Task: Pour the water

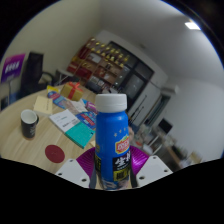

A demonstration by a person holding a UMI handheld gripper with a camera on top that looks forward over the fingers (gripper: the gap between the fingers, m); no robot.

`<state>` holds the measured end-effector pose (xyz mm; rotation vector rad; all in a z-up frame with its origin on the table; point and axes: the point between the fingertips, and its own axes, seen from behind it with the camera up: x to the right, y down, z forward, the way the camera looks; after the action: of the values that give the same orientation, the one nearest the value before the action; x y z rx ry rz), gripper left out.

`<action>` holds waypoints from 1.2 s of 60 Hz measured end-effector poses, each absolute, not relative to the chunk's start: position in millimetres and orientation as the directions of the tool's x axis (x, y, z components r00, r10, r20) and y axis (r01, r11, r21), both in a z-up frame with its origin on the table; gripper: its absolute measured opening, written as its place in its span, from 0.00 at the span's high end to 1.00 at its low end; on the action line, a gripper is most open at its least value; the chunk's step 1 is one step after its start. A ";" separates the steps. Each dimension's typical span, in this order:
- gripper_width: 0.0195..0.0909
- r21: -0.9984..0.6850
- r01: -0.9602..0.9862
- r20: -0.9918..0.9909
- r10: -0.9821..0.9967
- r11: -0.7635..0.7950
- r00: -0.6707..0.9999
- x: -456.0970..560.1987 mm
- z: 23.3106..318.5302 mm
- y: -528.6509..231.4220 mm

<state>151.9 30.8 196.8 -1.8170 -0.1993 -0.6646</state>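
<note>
The gripper (113,170) holds a blue bottle (113,140) with a white cap upright, both fingers with their magenta pads (88,160) pressing against its sides, so the bottle rises just ahead of the camera. Beyond it lies a wooden tabletop (30,145): a dark red round coaster (54,153) sits near its close edge, a dark cup (29,122) stands farther left, and flat packets (66,122) lie scattered toward the middle. Shelves of boxes (100,62) line the far wall.
</note>
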 end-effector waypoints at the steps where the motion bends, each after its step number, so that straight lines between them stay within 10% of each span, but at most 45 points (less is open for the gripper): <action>1: 0.61 -0.796 0.488 0.571 -0.177 -0.359 0.802 142.2 201.3 35.4; 13: 0.61 -0.207 0.883 0.967 0.047 -0.421 0.249 46.3 210.9 93.8; 26: 0.61 0.384 0.866 0.916 0.255 -0.322 -0.311 -3.1 198.7 129.8; 43: 0.61 0.639 0.732 0.761 0.331 -0.235 -0.558 -18.5 205.1 148.6; 54: 0.61 0.402 0.874 0.905 0.261 -0.274 -0.335 -17.8 215.4 158.6; 62: 0.61 -0.213 0.933 0.970 0.055 -0.289 0.238 -19.9 258.4 170.7; 72: 0.61 -0.845 0.511 0.530 -0.110 -0.160 0.841 -10.5 262.9 162.4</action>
<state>-10.5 162.4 262.9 -1.6493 -0.3182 -0.5609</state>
